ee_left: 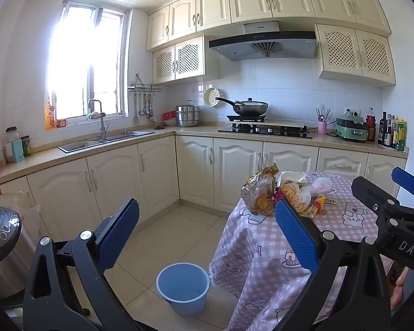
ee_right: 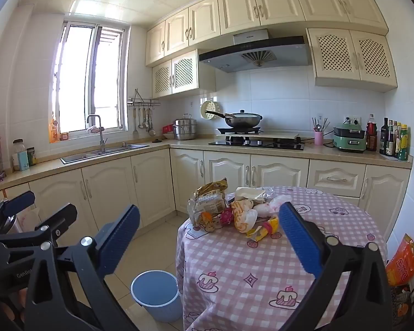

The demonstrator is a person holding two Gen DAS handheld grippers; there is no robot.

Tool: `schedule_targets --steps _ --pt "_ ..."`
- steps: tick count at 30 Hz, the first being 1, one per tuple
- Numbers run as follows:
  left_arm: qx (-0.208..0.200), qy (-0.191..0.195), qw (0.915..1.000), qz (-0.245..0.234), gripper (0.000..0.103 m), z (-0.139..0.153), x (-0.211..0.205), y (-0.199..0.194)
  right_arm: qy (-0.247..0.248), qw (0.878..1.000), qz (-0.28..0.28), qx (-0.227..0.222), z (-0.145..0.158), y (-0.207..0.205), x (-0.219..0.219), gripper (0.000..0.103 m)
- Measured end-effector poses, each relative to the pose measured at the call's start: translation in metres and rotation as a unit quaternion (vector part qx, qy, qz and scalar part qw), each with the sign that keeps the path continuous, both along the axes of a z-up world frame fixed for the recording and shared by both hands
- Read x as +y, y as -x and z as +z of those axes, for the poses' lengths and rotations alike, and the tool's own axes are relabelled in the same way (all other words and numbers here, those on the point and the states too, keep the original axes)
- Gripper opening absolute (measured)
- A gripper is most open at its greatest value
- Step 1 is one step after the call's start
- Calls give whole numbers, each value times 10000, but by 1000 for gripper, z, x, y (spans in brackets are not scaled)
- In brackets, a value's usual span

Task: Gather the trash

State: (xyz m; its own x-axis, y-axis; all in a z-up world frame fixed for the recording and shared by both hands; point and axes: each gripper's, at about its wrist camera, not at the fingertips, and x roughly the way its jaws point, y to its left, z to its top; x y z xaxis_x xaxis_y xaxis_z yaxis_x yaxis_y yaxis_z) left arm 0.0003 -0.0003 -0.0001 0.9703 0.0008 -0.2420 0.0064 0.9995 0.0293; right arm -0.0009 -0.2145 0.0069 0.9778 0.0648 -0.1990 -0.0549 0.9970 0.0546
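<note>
Wrappers and crumpled packets (ee_right: pixel 229 212) sit heaped on the round table's pink checked cloth (ee_right: pixel 262 262), toward its far left edge, and nothing has been lifted yet. Down on the tiled floor, just left of the table's near side, waits the blue bucket (ee_right: pixel 156 293), apparently empty, though its bottom is only partly in view. Both tongs stand wide with nothing between the pads. The right gripper (ee_right: pixel 207 245) faces the heap almost head-on, the pile lying ahead and between its blue pads. The left gripper (ee_left: pixel 207 242) has the same heap (ee_left: pixel 284 193) ahead but off to its right, beyond the right-hand pad. So the right hand looks the better placed to reach forward first. The pile spreads left to right across the table, the tall gold bag (ee_right: pixel 208 202) at its left end.
</note>
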Motion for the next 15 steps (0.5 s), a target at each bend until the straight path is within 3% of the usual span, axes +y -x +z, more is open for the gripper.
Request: schedule_targets --steps 15 --pt "-2 0 10000 12 95 1 0 0 10 10000 2 12 1 0 2 99"
